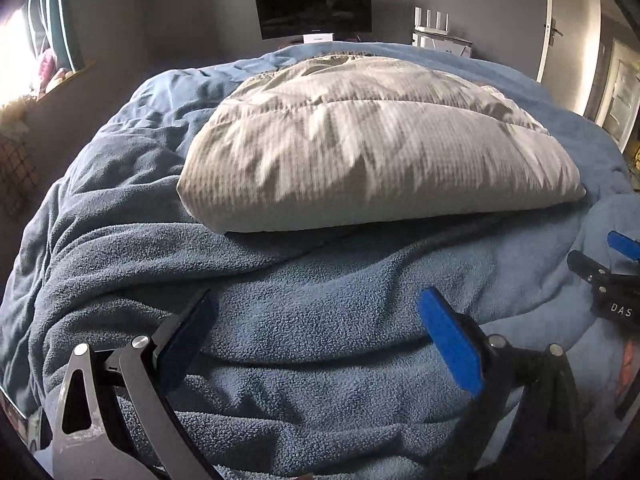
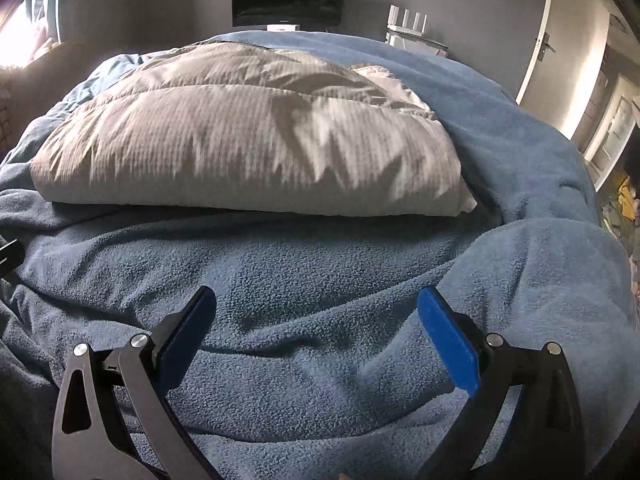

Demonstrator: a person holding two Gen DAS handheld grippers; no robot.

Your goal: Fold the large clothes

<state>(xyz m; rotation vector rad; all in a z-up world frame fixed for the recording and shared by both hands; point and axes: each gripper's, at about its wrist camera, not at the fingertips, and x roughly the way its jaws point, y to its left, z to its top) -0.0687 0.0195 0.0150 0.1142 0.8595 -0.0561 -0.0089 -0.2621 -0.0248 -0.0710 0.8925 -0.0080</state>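
Over rumpled blue fleece (image 2: pixel 320 280), both claws (image 1: pixel 316 328) (image 2: pixel 316 328) gape empty; folded grey quilt (image 1: pixel 376 148) probably lies clear ahead.

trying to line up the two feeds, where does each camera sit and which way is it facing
Left wrist: sits on the left gripper, looking forward over the rumpled blue fleece blanket to the folded grey quilted garment; its own blue-padded fingers are spread, and the right gripper shows at the right edge.
Right wrist: sits on the right gripper, same heading, a bit further right; only its own spread fingers clearly show.
Shared: blanket, garment, the dark flat monitor and the white door.
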